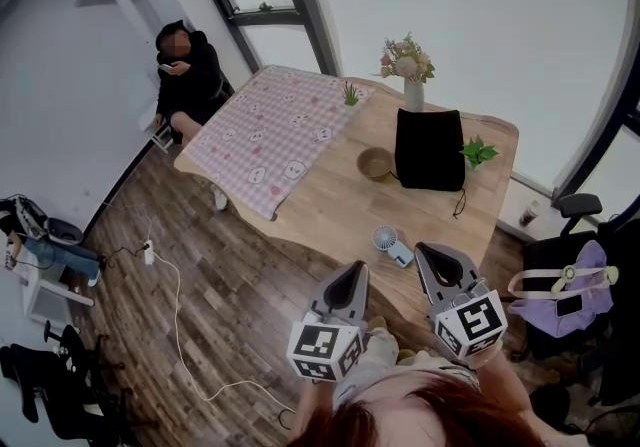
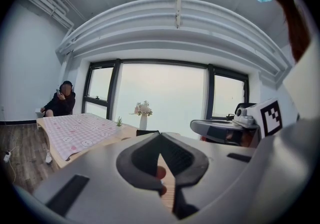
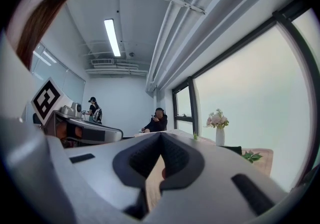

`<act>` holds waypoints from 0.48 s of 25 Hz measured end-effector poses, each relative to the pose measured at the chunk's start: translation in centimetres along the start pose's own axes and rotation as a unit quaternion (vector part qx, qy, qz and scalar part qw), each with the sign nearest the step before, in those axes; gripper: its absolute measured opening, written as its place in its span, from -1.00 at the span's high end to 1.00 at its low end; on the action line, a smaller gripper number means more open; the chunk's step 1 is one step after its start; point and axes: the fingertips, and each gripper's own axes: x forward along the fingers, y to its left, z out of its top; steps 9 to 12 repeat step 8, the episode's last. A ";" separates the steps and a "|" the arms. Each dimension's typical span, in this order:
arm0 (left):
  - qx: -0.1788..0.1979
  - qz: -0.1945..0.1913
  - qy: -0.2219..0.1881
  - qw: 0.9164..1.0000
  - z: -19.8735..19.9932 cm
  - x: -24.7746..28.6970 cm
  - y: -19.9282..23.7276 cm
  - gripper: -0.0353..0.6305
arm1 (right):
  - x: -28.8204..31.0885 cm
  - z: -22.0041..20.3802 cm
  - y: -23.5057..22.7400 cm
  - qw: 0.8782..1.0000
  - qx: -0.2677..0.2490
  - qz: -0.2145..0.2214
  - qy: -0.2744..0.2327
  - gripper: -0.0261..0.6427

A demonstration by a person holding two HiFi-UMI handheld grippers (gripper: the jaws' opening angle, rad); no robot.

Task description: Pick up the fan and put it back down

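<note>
At the upper left of the head view a person (image 1: 185, 65) sits by the window, beside a pink checked cloth (image 1: 265, 130) that covers the left end of the wooden table (image 1: 330, 200). At lower centre, the left gripper (image 1: 352, 280) has its tongs pressed together on nothing (its own view shows the tips meeting). The fan (image 1: 386, 238) rests on the table near its front edge, between the two gripper tips and nearer the right one. The right gripper (image 1: 432, 260) is likewise closed and empty. Above it stands a black bag (image 1: 430, 150).
</note>
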 end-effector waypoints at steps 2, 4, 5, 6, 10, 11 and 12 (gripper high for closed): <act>0.001 -0.001 0.000 1.000 0.1 0.3 0.2 0.85 | 0.2 0.1 -0.1 1.000 0.009 0.005 0.002 0.92; 0.001 -0.001 0.000 1.000 0.1 0.7 0.4 0.85 | 0.6 0.1 -0.1 1.000 0.005 0.007 0.002 0.93; 0.001 -0.001 0.001 1.000 0.1 0.9 0.5 0.85 | 0.8 0.1 -0.2 1.000 0.002 0.006 0.003 0.93; 0.001 -0.001 0.001 1.000 0.1 1.0 0.6 0.85 | 0.9 0.0 -0.2 1.000 0.000 0.005 0.005 0.93; 0.001 -0.002 0.003 1.000 0.1 1.3 0.7 0.85 | 1.2 -0.3 -0.4 1.000 0.000 0.002 0.011 0.93; 0.001 -0.002 0.003 1.000 0.1 1.3 0.7 0.85 | 1.2 -0.3 -0.4 1.000 0.000 0.002 0.011 0.93; 0.001 -0.002 0.003 1.000 0.1 1.3 0.7 0.85 | 1.2 -0.3 -0.4 1.000 0.000 0.002 0.011 0.93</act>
